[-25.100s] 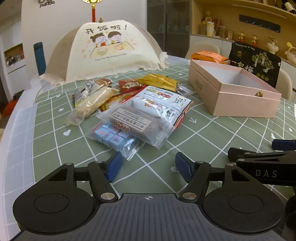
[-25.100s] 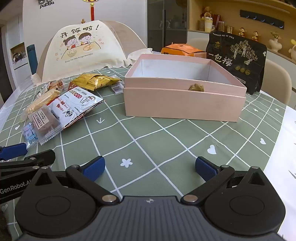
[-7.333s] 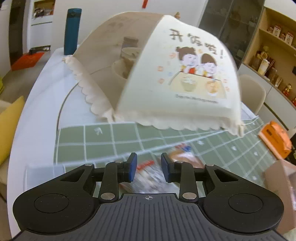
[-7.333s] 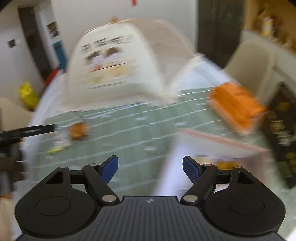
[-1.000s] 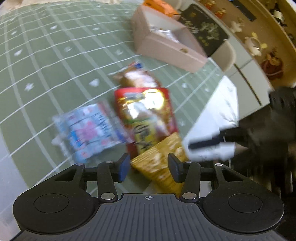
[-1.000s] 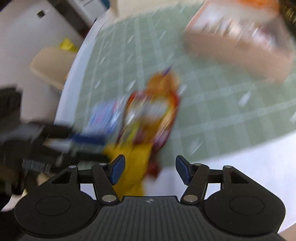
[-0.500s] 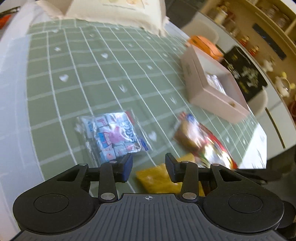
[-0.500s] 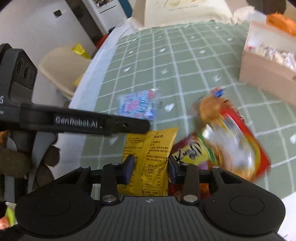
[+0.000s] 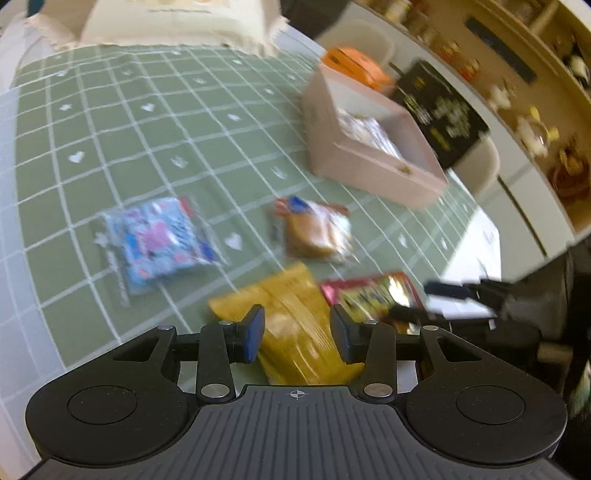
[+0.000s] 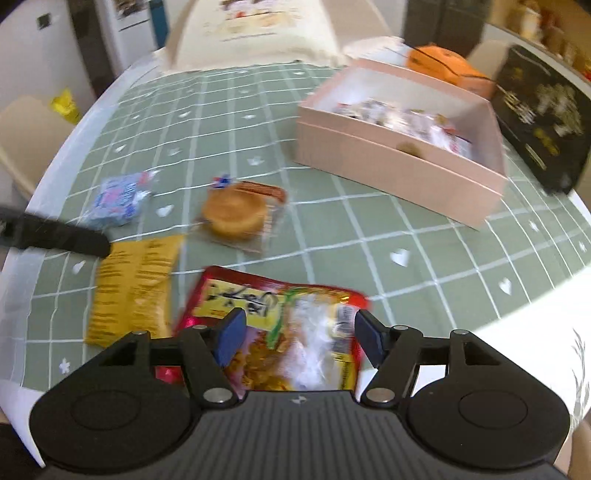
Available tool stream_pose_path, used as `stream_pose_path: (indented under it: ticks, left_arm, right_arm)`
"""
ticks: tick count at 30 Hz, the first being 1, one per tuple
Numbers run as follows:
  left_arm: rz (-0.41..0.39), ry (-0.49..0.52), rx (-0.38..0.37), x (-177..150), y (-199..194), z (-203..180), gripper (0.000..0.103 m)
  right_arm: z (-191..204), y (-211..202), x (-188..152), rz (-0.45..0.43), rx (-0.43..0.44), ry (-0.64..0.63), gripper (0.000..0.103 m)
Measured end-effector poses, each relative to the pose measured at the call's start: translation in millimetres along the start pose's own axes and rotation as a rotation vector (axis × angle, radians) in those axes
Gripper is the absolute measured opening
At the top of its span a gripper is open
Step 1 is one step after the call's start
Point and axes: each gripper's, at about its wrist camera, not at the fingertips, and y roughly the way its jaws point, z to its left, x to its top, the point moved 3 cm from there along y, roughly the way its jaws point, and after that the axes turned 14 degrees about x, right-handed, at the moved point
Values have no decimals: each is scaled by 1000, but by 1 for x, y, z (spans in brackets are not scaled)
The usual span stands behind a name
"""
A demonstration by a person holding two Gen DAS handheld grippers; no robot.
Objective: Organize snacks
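Four snack packets lie on the green checked tablecloth [image 10: 369, 229]. My right gripper [image 10: 299, 339] hangs over the red packet [image 10: 277, 306]; its jaws are opening and its pads stand clear of the wrapper. The left gripper [image 9: 297, 332] hovers open above the yellow packet [image 9: 288, 295], which lies flat and shows through the gap. One left finger [image 10: 62, 236] reaches the corner of the yellow packet [image 10: 133, 288]. Farther out lie a wrapped round cake [image 10: 236, 214] and a blue candy bag [image 10: 118, 199]. The pink box [image 10: 388, 162] at the right holds several packets.
A black bag [image 10: 543, 118] and an orange pack [image 10: 450, 70] stand behind the box. A cream food cover [image 10: 251, 33] sits at the far end. The white table edge [image 10: 517, 314] curves close on the right and near side.
My right gripper has left the yellow packet, shifted over the red one, and its jaws have widened. The red packet has come to rest beside the yellow one. The left view has pulled back.
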Motion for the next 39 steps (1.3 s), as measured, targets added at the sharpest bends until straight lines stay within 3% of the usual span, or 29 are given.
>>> stream_pose_path:
  ticks: [3,7,10,12,15,17,20,25,31,33,36,39]
  left_arm:
    - [18,140,0,-11,3,-25,44]
    - [1,277,82,-23,9,-39,44]
    - [-22,312,174,-20,9,-31,47]
    - [-30,289,236,-14,9,-17,48]
    - [-31,197,286,-5,5,7,45]
    - [-23,120,260,-1,-1,13,44]
    - [16,44,148,-1,-6,7,44]
    - [24,172,134,-11,4,-31,45]
    - [-21,346,234,-21,13,-44,49]
    - [-34,347,280,-16,15,-36,55]
    - [-43,297,327,-8,15,-17,55]
    - [-14,187,291,-5,10,-1,50]
  right_arm:
    - [-8,-5,-3,-18,27,51,66]
    - [-3,-9,-9,-27,57,51,66]
    - [6,-2,-8,-18,76,35,66]
    - [13,3,-9,-2,111,35,67]
    - [27,10,-10,1,117,-12,79]
    - [36,15,-11,-5,98,-66,81]
    - [42,19,-11,-9,47,-144,81]
    - [20,10,-13,-12,4,-147,81]
    - [-13,-3,-18,-22,-105,-98,81]
    - [-16,-6,-17,-30,-77,-54,81]
    - [-5,-7,-18,-44,-35,-59,81]
    - [13,-3,-18,-57,0,-72,81]
